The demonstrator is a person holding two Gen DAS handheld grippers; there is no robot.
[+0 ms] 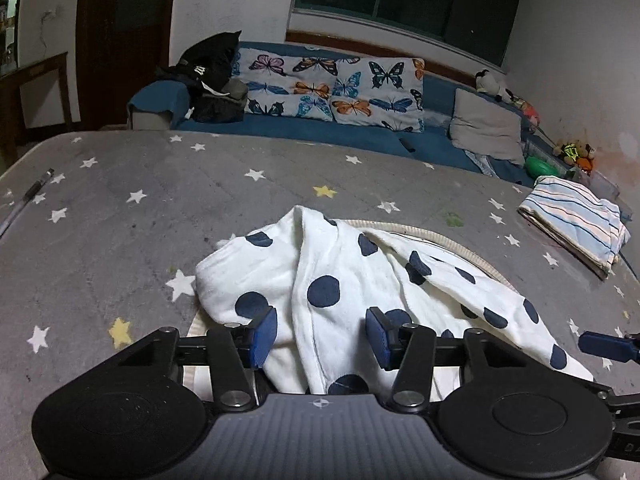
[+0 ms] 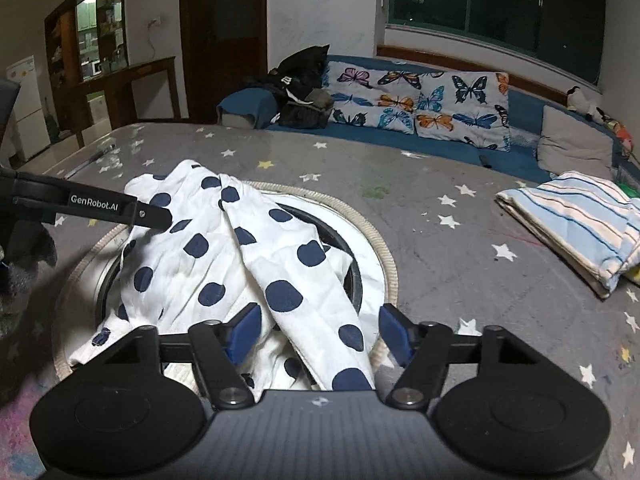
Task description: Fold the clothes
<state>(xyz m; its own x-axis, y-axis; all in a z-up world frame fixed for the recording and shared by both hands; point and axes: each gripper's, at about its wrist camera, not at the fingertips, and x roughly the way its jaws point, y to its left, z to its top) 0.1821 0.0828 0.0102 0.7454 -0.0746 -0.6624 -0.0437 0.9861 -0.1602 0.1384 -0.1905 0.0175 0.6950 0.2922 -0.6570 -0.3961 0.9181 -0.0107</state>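
Note:
A white garment with navy polka dots (image 1: 340, 288) lies crumpled on the grey star-patterned table, over a round inset ring (image 2: 360, 224). My left gripper (image 1: 322, 336) is open, its blue pads on either side of a fold of the garment at its near edge. My right gripper (image 2: 316, 334) is open too, with a fold of the same garment (image 2: 248, 256) lying between its pads. The left gripper's black finger (image 2: 152, 216) shows in the right wrist view, over the garment's far left part. A right pad tip (image 1: 604, 346) shows in the left wrist view.
A folded striped cloth (image 1: 576, 224) lies at the table's right side; it also shows in the right wrist view (image 2: 580, 224). A pen (image 1: 28, 196) lies at the far left edge. Behind the table (image 1: 160, 200) stands a blue sofa with butterfly cushions (image 1: 332, 88) and a black bag (image 1: 212, 76).

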